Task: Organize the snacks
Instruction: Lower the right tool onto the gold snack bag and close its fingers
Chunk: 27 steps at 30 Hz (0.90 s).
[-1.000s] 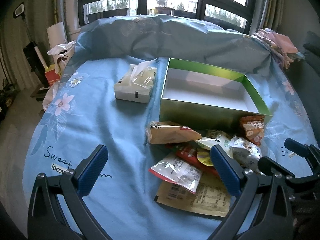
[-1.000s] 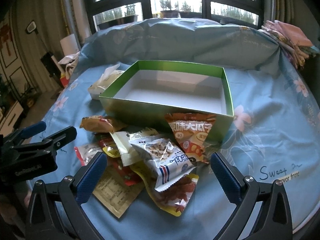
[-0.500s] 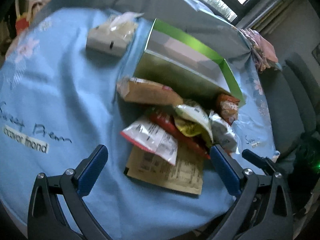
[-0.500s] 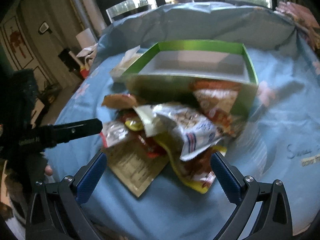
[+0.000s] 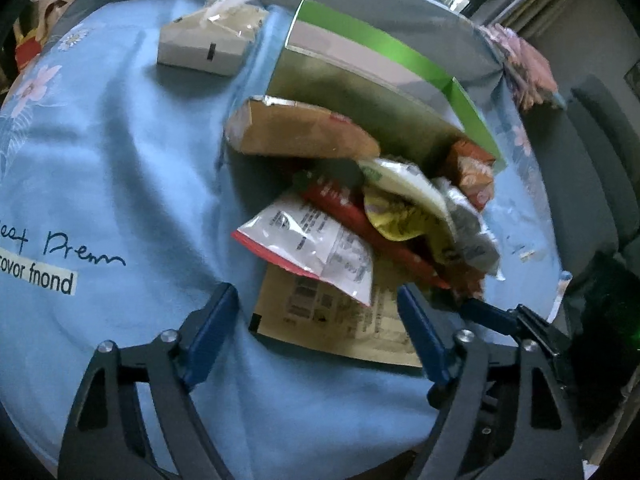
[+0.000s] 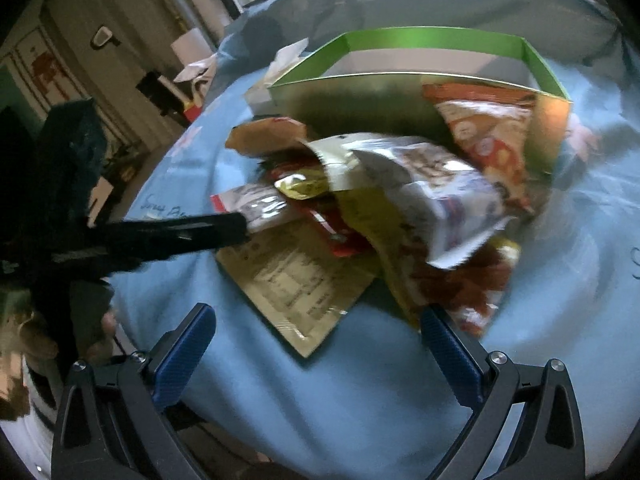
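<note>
A pile of snack packets lies on the blue cloth in front of an empty green box [image 5: 372,44] [image 6: 432,40]. It includes a flat tan packet [image 5: 340,320] [image 6: 292,280], a white-and-red packet [image 5: 312,244], a tan pouch [image 5: 296,132], a white-and-blue bag [image 6: 436,196] and an orange bag [image 6: 488,136] leaning on the box. My left gripper [image 5: 318,332] is open and empty, just short of the tan packet. My right gripper [image 6: 316,344] is open and empty, over the pile's near edge. The left gripper's fingers [image 6: 192,232] reach in from the left in the right wrist view.
A tissue pack [image 5: 208,40] sits left of the box. A bunched blue quilt [image 6: 400,4] lies behind the box. A grey chair [image 5: 600,168] stands to the right of the table. The table's near edge runs close under both grippers.
Both grippers have moved down and closer to the snack pile, tilting as they went. Both stay open and empty. The snacks and box have not moved.
</note>
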Tool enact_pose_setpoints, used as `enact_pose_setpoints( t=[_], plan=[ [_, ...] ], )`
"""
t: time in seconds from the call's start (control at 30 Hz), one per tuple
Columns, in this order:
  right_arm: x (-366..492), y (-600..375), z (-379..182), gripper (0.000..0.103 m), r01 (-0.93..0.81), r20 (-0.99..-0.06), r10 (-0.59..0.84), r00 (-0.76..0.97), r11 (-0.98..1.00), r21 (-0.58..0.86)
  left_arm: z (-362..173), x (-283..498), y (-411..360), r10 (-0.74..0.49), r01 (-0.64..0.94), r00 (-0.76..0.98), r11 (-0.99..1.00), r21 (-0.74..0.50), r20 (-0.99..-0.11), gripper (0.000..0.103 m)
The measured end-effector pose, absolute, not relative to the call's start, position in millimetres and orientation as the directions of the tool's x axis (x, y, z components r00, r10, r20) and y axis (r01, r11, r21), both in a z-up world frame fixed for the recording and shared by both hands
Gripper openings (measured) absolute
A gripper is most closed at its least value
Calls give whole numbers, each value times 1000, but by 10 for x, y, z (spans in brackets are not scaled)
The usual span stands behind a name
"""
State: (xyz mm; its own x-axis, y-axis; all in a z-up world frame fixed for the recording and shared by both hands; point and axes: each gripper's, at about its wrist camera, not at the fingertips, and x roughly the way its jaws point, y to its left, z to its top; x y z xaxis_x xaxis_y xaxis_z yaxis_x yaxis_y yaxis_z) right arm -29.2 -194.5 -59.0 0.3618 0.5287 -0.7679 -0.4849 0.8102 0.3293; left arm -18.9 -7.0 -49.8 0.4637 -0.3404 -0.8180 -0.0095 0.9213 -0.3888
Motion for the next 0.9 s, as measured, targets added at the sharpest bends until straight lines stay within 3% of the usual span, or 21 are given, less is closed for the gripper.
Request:
enact_pose_setpoints(
  t=[0.17, 0.3, 0.37, 0.47, 0.53, 0.57, 0.67, 0.73, 0.8, 0.9],
  plan=[
    [-292, -1926, -646, 98, -493, -767, 540, 348, 801, 340, -556, -162, -32, -339, -19, 453, 921, -389, -825, 78],
    [-252, -1882, -755, 84, -483, -762, 560, 325, 791, 376, -552, -173, -64, -321, -2, 453, 933, -361, -832, 78],
    [-238, -1838, -762, 83, -494, -768, 544, 337, 797, 348, -563, -169, -74, -315, 3, 451, 936, -351, -835, 76],
    [-168, -1830, -772, 83, -481, -757, 552, 349, 799, 361, -579, -151, -66, -300, -3, 454, 941, -339, -839, 66],
    [-106, -1853, -774, 77, -465, -750, 560, 354, 800, 378, -592, -134, -36, -329, -10, 452, 928, -373, -829, 44],
    [-86, -1863, -779, 75, -463, -750, 556, 359, 803, 374, -614, -127, -11, -341, -21, 446, 920, -391, -828, 43],
    [-34, -1927, -798, 56, -457, -751, 549, 365, 809, 369, -612, -136, 23, -344, -29, 446, 917, -398, -826, 40],
    [4, -1994, -818, 39, -444, -749, 553, 365, 810, 382, -608, -175, 16, -348, -25, 444, 916, -400, -825, 29],
    [28, -2068, -831, 29, -432, -743, 563, 363, 808, 401, -603, -188, -5, -388, -10, 428, 901, -434, -816, 22],
    [11, -2100, -839, 13, -436, -727, 594, 344, 787, 437, -597, -237, -5, -416, -2, 415, 889, -458, -809, 19]
  ],
)
